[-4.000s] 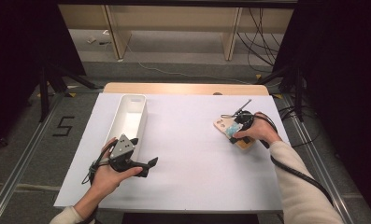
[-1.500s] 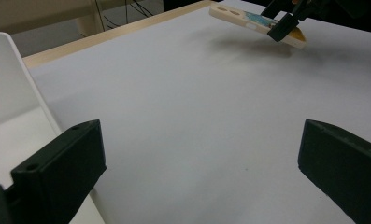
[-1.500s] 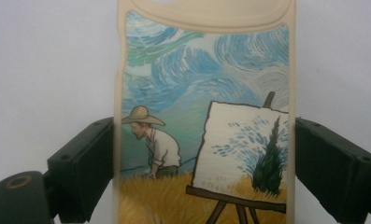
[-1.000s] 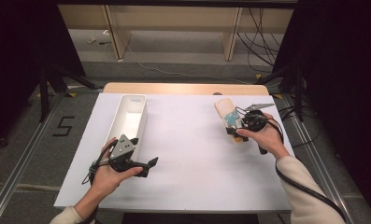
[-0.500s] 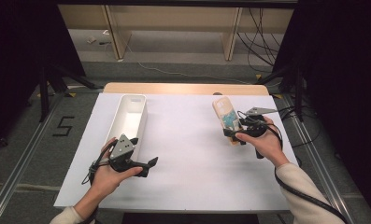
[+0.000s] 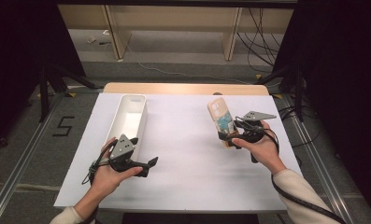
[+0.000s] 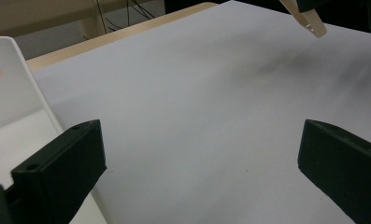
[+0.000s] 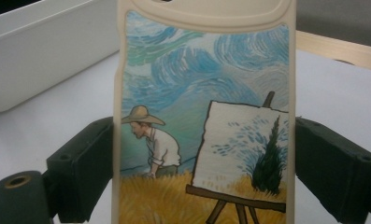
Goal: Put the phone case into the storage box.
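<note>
A cream phone case (image 6: 219, 117) printed with a painter in a wheat field under a swirling blue sky is held up off the white table (image 6: 183, 154) at the right. My right gripper (image 6: 226, 136) is shut on its lower part, one jaw on each long edge. In the right gripper view the case (image 8: 204, 116) stands upright between the jaws of my right gripper (image 8: 204, 177). My left gripper (image 6: 143, 151) rests at the front left, open with nothing between its jaws. In the left gripper view, beyond my left gripper (image 7: 202, 168), a tip of the case (image 7: 309, 21) shows at the top right.
A long white bin (image 6: 131, 116) lies at the left of the table, just beyond the left hand; its wall (image 7: 10, 93) is beside the left jaw, and the bin (image 8: 43, 56) also sits behind the case. A wooden edge (image 6: 183, 88) runs along the back.
The right gripper has lifted the phone case from lying flat on the table and tipped it up on end, shifting slightly left. The left gripper has stayed put.
</note>
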`<action>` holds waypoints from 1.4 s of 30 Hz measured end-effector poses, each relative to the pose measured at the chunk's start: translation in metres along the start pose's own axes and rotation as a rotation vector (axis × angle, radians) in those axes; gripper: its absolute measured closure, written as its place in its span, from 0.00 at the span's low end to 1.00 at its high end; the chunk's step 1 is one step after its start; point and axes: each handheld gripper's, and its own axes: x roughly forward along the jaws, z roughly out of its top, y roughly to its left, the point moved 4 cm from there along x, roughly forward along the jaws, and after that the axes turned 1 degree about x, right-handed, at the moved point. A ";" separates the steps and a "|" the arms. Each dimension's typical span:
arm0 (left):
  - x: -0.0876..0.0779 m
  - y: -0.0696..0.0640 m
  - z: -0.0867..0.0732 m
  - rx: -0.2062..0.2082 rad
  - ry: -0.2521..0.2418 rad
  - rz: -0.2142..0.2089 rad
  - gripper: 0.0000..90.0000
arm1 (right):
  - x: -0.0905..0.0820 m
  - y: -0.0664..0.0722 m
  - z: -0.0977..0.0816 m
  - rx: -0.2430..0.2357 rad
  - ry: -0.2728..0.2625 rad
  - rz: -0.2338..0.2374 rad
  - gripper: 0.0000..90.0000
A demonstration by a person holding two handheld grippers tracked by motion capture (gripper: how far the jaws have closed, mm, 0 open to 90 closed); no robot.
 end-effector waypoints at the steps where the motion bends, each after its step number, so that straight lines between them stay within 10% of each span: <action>1: 0.000 0.000 0.000 -0.003 0.000 0.000 0.00 | 0.000 0.002 0.000 -0.005 -0.004 0.001 0.13; 20: 0.002 -0.001 0.005 -0.004 -0.011 -0.001 0.01 | 0.002 0.032 -0.001 -0.024 -0.059 0.049 0.13; 42: 0.038 -0.033 0.065 0.011 -0.091 -0.111 0.04 | 0.007 0.058 0.000 -0.043 -0.085 0.088 0.13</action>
